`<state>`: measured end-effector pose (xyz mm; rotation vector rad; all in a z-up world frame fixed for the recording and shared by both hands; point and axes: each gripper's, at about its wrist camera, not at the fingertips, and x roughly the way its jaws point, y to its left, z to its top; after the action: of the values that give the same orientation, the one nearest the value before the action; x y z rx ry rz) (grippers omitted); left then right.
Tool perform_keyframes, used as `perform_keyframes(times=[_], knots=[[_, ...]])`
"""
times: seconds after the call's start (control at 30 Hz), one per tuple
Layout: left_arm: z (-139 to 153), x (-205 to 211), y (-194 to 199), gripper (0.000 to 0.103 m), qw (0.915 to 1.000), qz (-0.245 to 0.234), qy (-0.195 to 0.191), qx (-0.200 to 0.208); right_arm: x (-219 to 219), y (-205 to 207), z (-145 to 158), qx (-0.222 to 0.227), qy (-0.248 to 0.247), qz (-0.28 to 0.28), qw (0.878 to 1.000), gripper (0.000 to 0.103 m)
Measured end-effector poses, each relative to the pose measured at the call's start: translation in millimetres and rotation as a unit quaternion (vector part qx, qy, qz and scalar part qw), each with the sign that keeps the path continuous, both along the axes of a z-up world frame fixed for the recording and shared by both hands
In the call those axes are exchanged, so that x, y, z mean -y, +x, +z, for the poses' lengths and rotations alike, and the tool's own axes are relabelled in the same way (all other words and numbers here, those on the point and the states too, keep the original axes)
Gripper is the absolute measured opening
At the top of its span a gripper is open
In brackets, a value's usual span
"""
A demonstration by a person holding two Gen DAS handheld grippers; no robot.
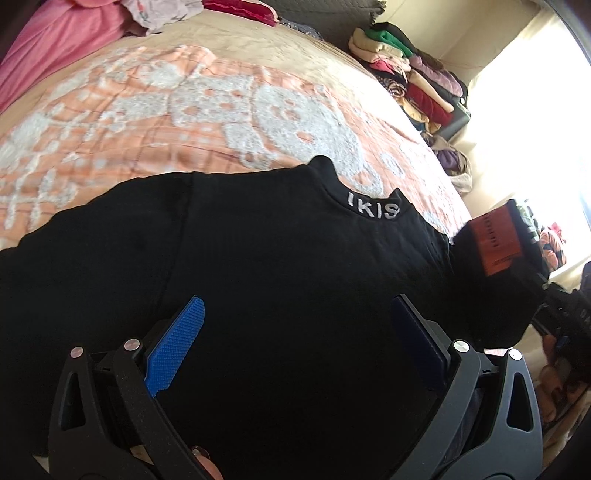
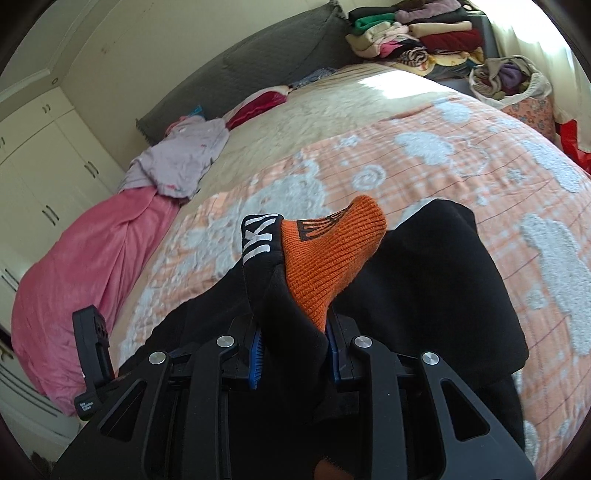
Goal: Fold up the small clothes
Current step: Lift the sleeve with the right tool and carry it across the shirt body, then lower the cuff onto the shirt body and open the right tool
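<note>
The black ribbed-knit top (image 1: 280, 266) with white letters on its high collar lies spread over the peach quilted bedspread with fuzzy white patterns (image 1: 155, 110), directly under the left gripper (image 1: 295, 332). That gripper's 2 blue textured pads (image 1: 177, 350) stand wide apart above the fabric, pinching nothing. The right gripper (image 2: 295, 354) is pressed together on a bunched fold of the same top, with an orange rib-knit cuff bearing black letters (image 2: 328, 251) sticking out past its fingers beside the lettered collar.

The left wrist view shows the garment's flat body, the collar and a vertical seam, with the orange panel at the right edge beside the other gripper's dark body. Only the right wrist view shows the pinch itself and the fabric rising out of it.

Further out, a pink blanket (image 2: 85, 258) and a pale lilac garment (image 2: 181, 162) lie along the bed's far side near a grey padded headboard (image 2: 258, 62). A stack of folded clothes (image 2: 413, 33) and a white bag of laundry (image 2: 513, 81) sit beyond the bed, by white wardrobe doors (image 2: 40, 177).
</note>
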<state>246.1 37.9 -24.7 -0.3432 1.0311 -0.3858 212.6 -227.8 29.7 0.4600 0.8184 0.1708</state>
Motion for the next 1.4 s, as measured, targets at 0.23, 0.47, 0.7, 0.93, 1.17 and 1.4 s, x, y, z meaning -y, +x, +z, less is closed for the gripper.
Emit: perform_keyframes(times=[0.23, 0.47, 0.7, 0.93, 1.17, 1.4], knots=[[0, -14, -9, 0.094, 0.9997, -0.002, -0.022, 0.004, -31, 4, -19, -0.018, -0.016, 0.023, 0.999, 0.033], [-1, -23, -12, 0.094, 0.9992, -0.001, -0.039, 0.007, -51, -3, -18, -0.008, -0.009, 0.056, 0.998, 0.05], [-1, -37, -15, 0.094, 0.998, 0.012, -0.062, 0.005, -56, -13, -18, -0.008, -0.023, 0.056, 0.998, 0.052], [0, -29, -17, 0.091, 0.9958, 0.0, -0.091, 0.003, -35, -30, -32, -0.026, -0.015, 0.028, 0.999, 0.052], [-7, -9, -19, 0.069, 0.9978, -0.009, -0.065, -0.008, -13, -50, -38, -0.028, -0.013, -0.001, 1.0, 0.052], [-11, -1, -20, 0.054, 0.9994, -0.002, -0.035, -0.001, 10, -68, -40, -0.026, -0.021, -0.035, 0.999, 0.052]])
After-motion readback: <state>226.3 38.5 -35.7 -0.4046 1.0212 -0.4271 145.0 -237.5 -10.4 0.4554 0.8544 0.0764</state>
